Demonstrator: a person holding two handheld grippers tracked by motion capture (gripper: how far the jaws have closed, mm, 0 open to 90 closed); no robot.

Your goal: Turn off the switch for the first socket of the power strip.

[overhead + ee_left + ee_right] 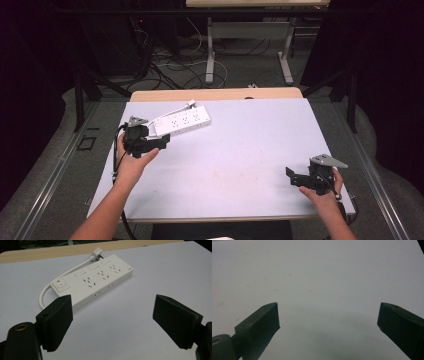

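High view: a white plastic power strip [181, 121], long and flat with rounded corners, lies at an angle on the far left part of the pale grey matte tabletop [240, 150], whose far edge shows a bare wooden band. A white cord with a plug runs from the strip's far end. The left gripper [162, 142], black and angular with a grey three-cornered plate on top, sits just beside the strip's near end; whether it touches cannot be told at this size. The right gripper [290, 175], of the same build, rests low over the near right corner, well apart from the strip. Socket detail is too small to read here. Left gripper view: the strip [97, 282] shows three groups of socket holes, three flat rectangular switches and one square button beside a small red mark; its cord loops behind the left jaw, which hides the near corner. The jaws stand wide and released, their rubbery black pads flat-faced, with bare tabletop between them. Right gripper view: the right gripper [328, 317] is likewise released, jaws wide over plain tabletop bearing faint smudges; both jaws are cut off by the lower edge.
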